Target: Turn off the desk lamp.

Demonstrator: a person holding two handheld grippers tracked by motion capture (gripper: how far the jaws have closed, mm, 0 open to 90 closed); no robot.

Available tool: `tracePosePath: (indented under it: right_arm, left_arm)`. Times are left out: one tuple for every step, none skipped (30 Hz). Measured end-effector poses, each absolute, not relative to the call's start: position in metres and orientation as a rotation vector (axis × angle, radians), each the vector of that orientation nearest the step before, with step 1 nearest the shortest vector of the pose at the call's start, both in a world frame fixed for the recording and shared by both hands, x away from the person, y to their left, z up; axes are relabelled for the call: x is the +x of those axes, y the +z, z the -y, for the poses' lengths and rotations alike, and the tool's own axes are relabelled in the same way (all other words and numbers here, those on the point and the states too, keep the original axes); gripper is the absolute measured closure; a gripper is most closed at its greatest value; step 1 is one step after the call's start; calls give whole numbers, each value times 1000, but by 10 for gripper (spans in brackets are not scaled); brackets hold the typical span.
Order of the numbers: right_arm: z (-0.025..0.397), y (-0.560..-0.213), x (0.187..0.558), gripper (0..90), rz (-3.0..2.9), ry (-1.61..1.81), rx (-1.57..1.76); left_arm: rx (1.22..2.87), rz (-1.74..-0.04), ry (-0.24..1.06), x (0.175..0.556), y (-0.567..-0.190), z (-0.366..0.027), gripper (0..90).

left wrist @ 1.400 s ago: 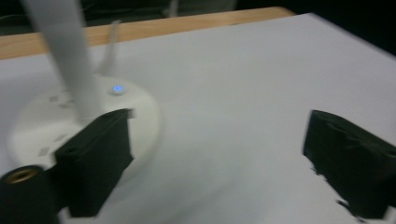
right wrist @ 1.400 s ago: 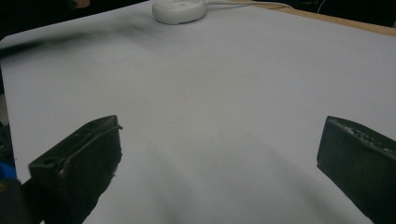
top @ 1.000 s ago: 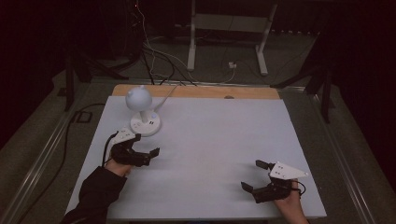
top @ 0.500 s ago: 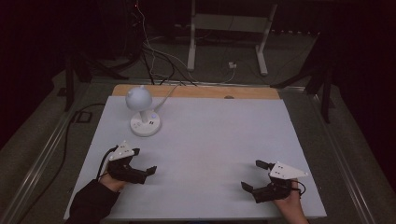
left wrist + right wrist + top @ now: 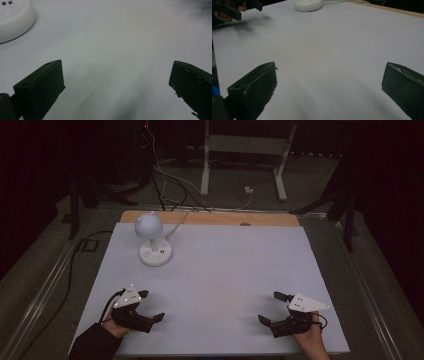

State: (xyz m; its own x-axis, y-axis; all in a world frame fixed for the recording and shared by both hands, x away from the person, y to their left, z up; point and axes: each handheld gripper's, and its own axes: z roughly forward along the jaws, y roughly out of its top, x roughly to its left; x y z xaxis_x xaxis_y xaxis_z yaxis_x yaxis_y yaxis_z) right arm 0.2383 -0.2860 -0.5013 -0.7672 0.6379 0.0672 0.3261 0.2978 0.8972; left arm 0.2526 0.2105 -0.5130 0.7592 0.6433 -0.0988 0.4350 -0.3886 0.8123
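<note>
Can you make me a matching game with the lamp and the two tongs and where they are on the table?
Things:
1. lamp
2. left tongs
3. right tongs
4. wooden strip

Places:
A. near right corner of the table, open
B. far left part of the table, standing upright
C. along the far edge of the table
D. near left corner of the table, open

Pairs: 1-B, 2-D, 3-A, 4-C
</note>
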Motion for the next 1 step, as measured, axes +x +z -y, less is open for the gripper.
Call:
tracePosePath:
  right_arm:
    - [286, -501, 238, 0, -2268, 1457, 873]
  left_arm:
    - [2046, -806, 290, 253, -513, -210, 5]
